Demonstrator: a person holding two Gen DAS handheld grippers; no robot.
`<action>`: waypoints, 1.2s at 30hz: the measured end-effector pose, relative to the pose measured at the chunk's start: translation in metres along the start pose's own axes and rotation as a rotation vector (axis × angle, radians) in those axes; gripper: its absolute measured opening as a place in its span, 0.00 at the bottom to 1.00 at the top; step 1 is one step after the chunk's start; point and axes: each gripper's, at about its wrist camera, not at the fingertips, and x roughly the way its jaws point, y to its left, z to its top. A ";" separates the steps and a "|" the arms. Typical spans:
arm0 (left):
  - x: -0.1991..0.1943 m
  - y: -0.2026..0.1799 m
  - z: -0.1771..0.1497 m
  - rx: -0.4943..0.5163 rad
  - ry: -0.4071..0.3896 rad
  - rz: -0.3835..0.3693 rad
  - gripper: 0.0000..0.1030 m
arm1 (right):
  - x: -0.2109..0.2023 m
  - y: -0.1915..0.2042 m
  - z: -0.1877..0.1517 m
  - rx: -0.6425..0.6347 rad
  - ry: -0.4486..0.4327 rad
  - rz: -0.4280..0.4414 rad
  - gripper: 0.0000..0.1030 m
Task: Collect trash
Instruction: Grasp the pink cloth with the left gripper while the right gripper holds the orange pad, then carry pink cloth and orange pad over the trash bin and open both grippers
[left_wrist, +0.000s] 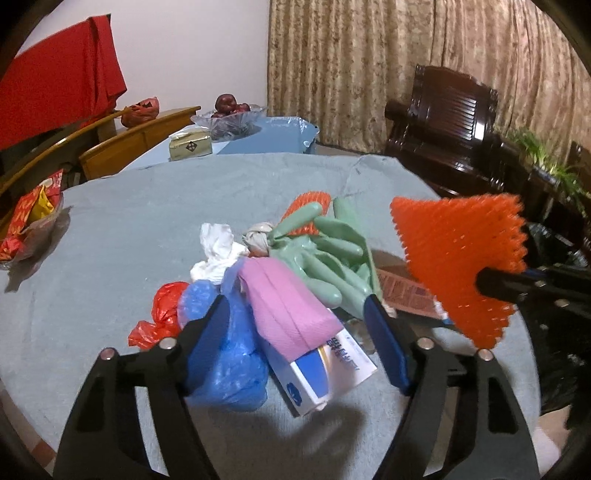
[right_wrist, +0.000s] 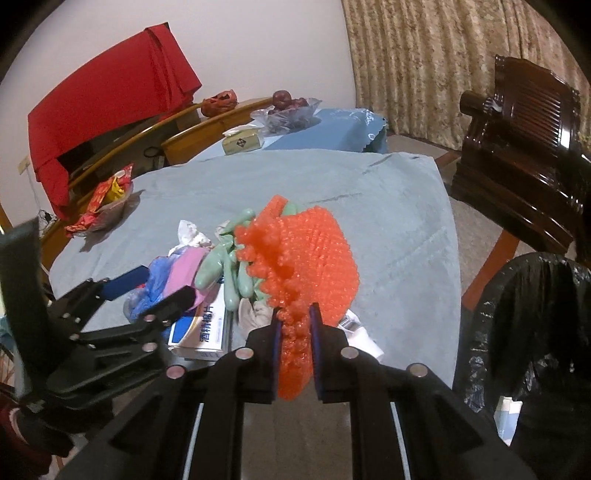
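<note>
A round table under a grey-blue cloth (right_wrist: 388, 229) carries a trash heap near its front edge; the far half lies bare. A black-lined bin (right_wrist: 532, 332) stands past the right rim. The right gripper (right_wrist: 294, 314) pinches an orange foam mesh sleeve (right_wrist: 314, 254), lifted above the heap. The left gripper (left_wrist: 295, 314), jaws apart, straddles a pink folded cloth (left_wrist: 288, 306) atop a blue-and-white carton (left_wrist: 328, 373), not pressing it.

The right gripper (right_wrist: 294, 317) has its jaws clamped on an orange foam net (right_wrist: 310, 254) above the blue-covered desk (right_wrist: 406, 236), the left gripper (right_wrist: 155, 288) straddling the pink cloth (right_wrist: 181, 271) and blue bag (right_wrist: 157, 269), beside a black-lined bin (right_wrist: 532, 317).
</note>
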 end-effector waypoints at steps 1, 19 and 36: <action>0.003 -0.001 -0.001 0.003 0.003 0.009 0.64 | 0.000 0.000 0.000 0.000 0.000 0.001 0.13; -0.026 0.002 0.003 -0.030 -0.057 -0.059 0.18 | -0.020 -0.001 0.003 -0.007 -0.040 0.013 0.14; -0.080 -0.016 0.030 -0.047 -0.187 -0.132 0.16 | -0.069 -0.006 0.010 -0.007 -0.130 0.000 0.13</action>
